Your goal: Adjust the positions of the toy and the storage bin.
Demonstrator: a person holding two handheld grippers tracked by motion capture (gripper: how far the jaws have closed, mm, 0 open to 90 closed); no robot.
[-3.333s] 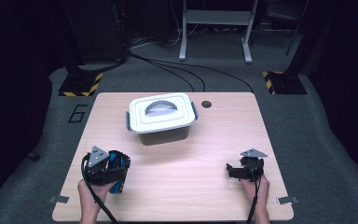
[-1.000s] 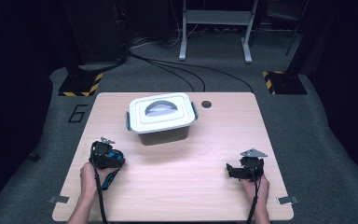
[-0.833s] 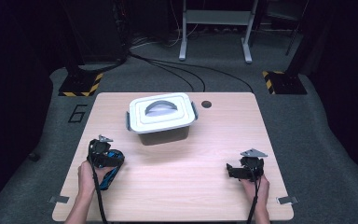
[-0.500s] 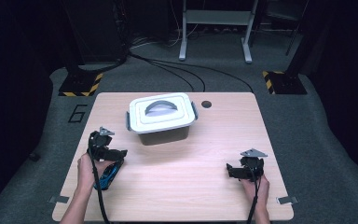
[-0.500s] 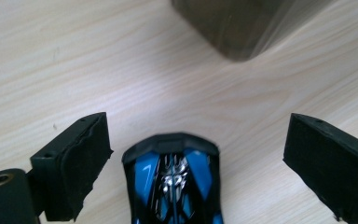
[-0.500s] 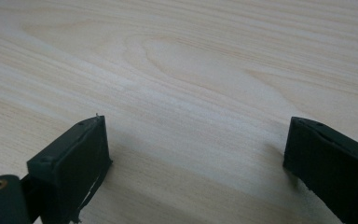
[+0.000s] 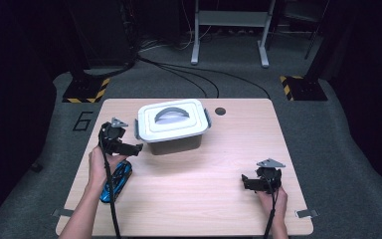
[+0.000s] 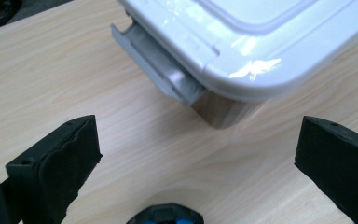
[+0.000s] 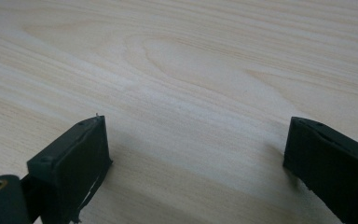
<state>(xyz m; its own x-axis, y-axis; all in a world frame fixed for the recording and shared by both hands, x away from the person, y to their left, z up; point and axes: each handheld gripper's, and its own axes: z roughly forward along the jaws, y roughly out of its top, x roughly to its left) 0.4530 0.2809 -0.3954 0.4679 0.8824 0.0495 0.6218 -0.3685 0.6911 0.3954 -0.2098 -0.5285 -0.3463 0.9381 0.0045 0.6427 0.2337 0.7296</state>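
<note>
A storage box with a white lid [image 7: 171,122] and grey handle stands at the table's middle back. In the left gripper view its lid corner [image 8: 261,42] and grey side latch [image 8: 168,70] lie just ahead. My left gripper [image 7: 129,146] hovers by the box's left side; its jaws have just been opening and now stand open [image 8: 198,163] with nothing between them. A blue and black object [image 7: 115,181] lies on the table below that hand, its tip [image 8: 165,215] under the jaws. My right gripper [image 7: 247,182] rests open [image 9: 196,163] at the front right over bare wood.
The wooden table [image 7: 219,149] has a small dark hole [image 7: 220,111] behind the box. Cables [image 7: 189,74], a metal stand [image 7: 229,30] and yellow-black striped feet [image 7: 84,92] sit on the grey floor beyond.
My left gripper let go of the blue and black object, opened wide and rose away from it toward the box's left side. The object stays on the table. The right gripper kept still.
</note>
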